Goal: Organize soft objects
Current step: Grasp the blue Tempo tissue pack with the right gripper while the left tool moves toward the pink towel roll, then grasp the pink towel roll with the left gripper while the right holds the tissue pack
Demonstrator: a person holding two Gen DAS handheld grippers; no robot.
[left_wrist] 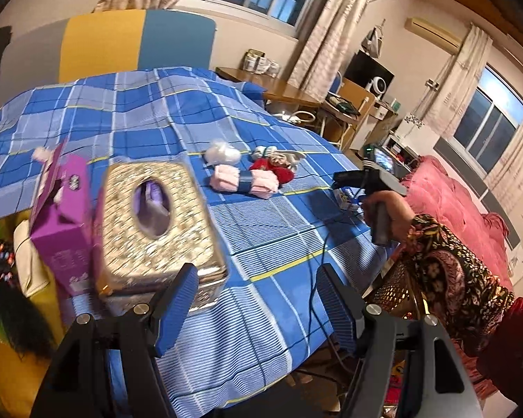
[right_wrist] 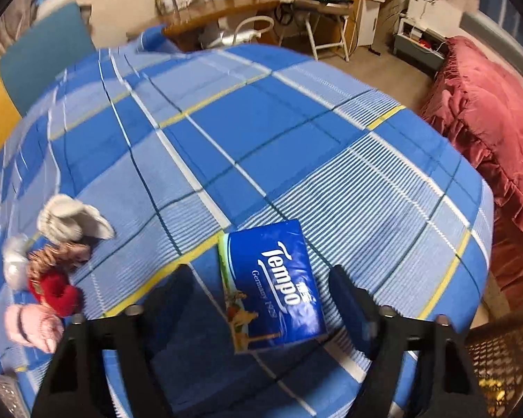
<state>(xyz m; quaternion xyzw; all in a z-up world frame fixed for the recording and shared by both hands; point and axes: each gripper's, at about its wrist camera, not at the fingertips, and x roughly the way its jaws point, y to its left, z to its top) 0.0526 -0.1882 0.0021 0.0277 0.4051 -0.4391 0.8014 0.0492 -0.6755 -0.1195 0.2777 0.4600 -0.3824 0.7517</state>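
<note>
A blue Tempo tissue pack (right_wrist: 275, 285) lies on the blue checked bedcover (right_wrist: 261, 132), between the spread fingers of my right gripper (right_wrist: 261, 296). A gap shows at the left pad, so it is open. Further left lie a grey sock (right_wrist: 69, 219), a white fluffy ball (right_wrist: 14, 261), a red and brown plush (right_wrist: 55, 285) and a pink roll (right_wrist: 31, 324). In the left wrist view my left gripper (left_wrist: 258, 299) is open and holds nothing, just right of a silver embossed tissue box (left_wrist: 157, 223). A hand holds the right gripper (left_wrist: 341, 183) over the bed's right edge.
A purple carton (left_wrist: 62, 223) stands beside the silver box, and a black-haired doll (left_wrist: 10, 299) lies at far left. A gold wire basket (left_wrist: 397, 285) sits off the bed's right edge. A black cable (left_wrist: 313, 278) crosses the cover. Beyond are a pink-covered bed (right_wrist: 488, 122) and a desk (right_wrist: 219, 14).
</note>
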